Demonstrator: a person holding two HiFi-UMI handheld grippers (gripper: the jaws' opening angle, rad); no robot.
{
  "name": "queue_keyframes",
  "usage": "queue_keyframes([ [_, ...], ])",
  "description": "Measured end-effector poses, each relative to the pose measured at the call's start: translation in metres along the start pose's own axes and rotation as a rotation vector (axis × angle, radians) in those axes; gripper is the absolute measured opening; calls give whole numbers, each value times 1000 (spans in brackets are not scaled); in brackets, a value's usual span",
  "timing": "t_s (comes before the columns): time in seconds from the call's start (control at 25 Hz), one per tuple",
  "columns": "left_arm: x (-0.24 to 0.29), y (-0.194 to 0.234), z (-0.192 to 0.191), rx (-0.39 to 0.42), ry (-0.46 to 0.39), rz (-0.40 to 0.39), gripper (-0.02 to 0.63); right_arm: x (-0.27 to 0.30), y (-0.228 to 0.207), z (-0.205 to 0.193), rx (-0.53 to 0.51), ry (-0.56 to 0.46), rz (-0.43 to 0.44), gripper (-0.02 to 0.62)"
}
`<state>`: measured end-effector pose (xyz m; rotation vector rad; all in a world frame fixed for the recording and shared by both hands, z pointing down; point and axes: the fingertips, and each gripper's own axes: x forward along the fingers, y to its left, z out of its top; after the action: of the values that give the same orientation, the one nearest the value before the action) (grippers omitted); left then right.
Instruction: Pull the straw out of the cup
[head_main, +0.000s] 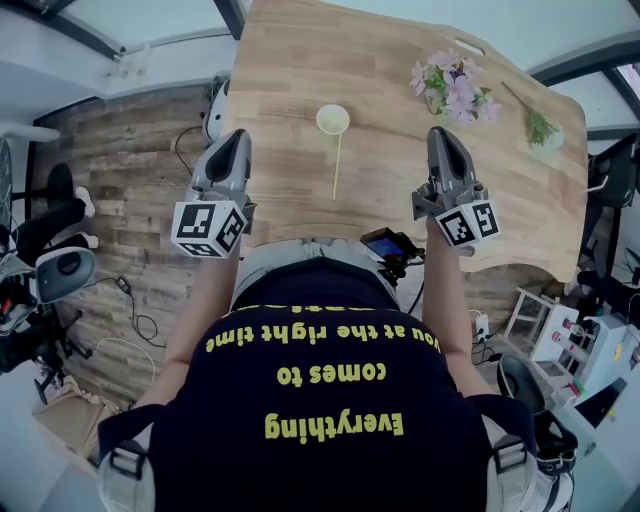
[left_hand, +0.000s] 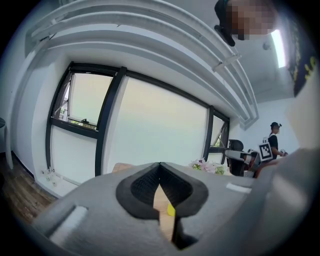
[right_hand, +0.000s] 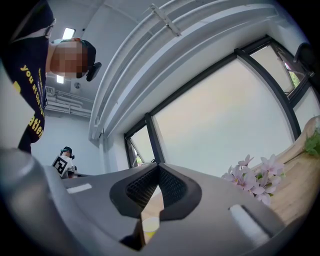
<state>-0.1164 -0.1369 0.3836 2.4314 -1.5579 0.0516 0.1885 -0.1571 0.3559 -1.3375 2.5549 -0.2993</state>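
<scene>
The left gripper (head_main: 235, 138) hangs left of the cup (head_main: 333, 119) and nearer the person, jaws pressed together on nothing; the pale straw (head_main: 337, 168) runs from the cup's near side straight toward the person, between both grippers and touched by neither; whether its far end sits inside the cup I cannot tell, so the pull looks either finished or not yet begun; the right gripper (head_main: 444, 135), right of the cup, is likewise closed and empty.
</scene>
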Motion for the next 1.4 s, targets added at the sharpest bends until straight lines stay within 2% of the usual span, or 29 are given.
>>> queue_keyframes([
  [0.68,-4,0,3,1,-6,-12,2,0,22,9,-19,-30,28,6],
  [1.4,-1,0,-2,-10,7,-20,2,9,37,3,-59,-9,49,6],
])
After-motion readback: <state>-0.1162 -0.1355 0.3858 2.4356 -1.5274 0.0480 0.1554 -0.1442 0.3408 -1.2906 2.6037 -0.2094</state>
